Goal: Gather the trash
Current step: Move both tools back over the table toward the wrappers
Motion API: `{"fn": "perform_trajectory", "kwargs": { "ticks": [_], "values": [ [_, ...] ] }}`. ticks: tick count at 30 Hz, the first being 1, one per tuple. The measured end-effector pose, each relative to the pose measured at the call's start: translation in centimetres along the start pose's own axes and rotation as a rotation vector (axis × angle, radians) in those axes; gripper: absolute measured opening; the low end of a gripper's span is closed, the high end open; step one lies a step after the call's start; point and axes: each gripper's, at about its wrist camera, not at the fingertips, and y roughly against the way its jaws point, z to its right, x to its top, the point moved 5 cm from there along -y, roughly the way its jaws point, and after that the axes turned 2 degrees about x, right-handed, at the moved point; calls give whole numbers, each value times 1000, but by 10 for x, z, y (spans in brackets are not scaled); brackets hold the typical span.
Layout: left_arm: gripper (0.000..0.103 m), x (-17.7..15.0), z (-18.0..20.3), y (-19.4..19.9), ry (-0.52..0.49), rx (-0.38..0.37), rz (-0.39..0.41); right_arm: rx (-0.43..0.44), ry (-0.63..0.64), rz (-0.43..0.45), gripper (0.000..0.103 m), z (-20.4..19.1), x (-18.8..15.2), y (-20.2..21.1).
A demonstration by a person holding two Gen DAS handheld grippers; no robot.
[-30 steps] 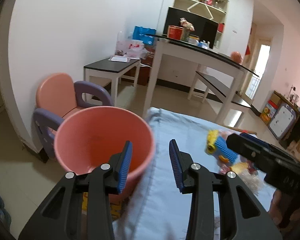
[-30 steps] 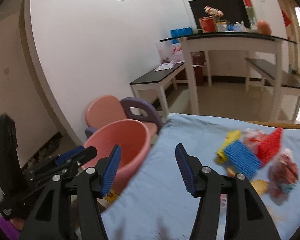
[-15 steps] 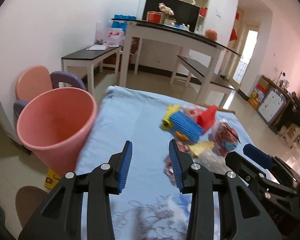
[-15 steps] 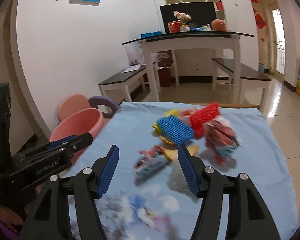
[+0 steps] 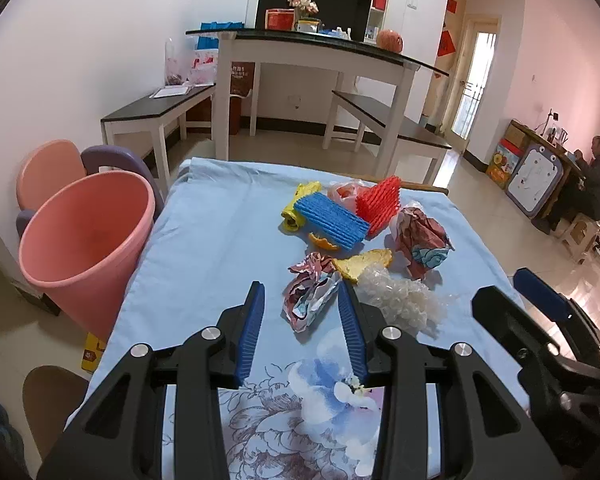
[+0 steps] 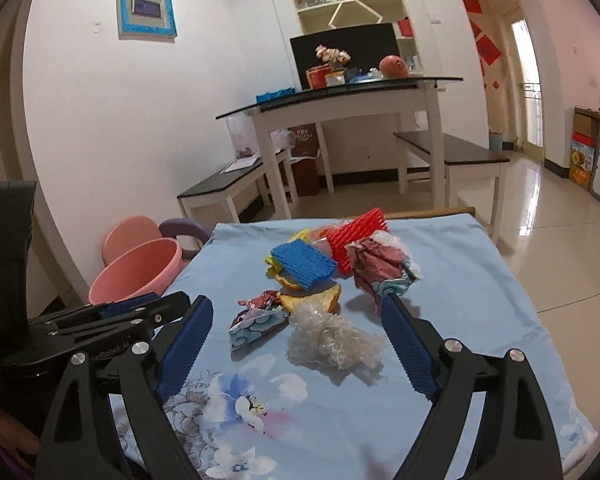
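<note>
Both tools gape, holding nothing: the left gripper (image 5: 300, 312) frames a crumpled wrapper (image 5: 310, 296) at frame centre, the right gripper (image 6: 296, 340) a bubble-wrap wad (image 6: 332, 340) (pink bin (image 5: 84, 244) at left).

My left wrist camera looks forward from low over the near edge of the tabletop (image 5: 204, 216), facing its far edge. My right wrist camera looks the same way from further right. Both share the trash pile (image 5: 352, 240) (image 6: 320, 280), the pink bin (image 5: 84, 248) (image 6: 136, 272) and the far room.
</note>
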Motion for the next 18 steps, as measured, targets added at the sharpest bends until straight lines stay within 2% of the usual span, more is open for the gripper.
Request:
{"fn": "perform_trajectory", "kwargs": {
  "ticks": [5, 11, 15, 18],
  "values": [
    [39, 0, 2, 10, -8, 22, 20, 12, -23, 18, 86, 1, 1, 9],
    [39, 0, -4, 22, 30, -13, 49, 34, 7, 59, 88, -8, 2, 24],
    [39, 2, -9, 34, 67, -58, 93, 90, 22, 58, 88, -15, 2, 26],
    [39, 2, -9, 39, 71, -56, 116, 105, 54, 55, 89, -22, 2, 26]
  ]
}}
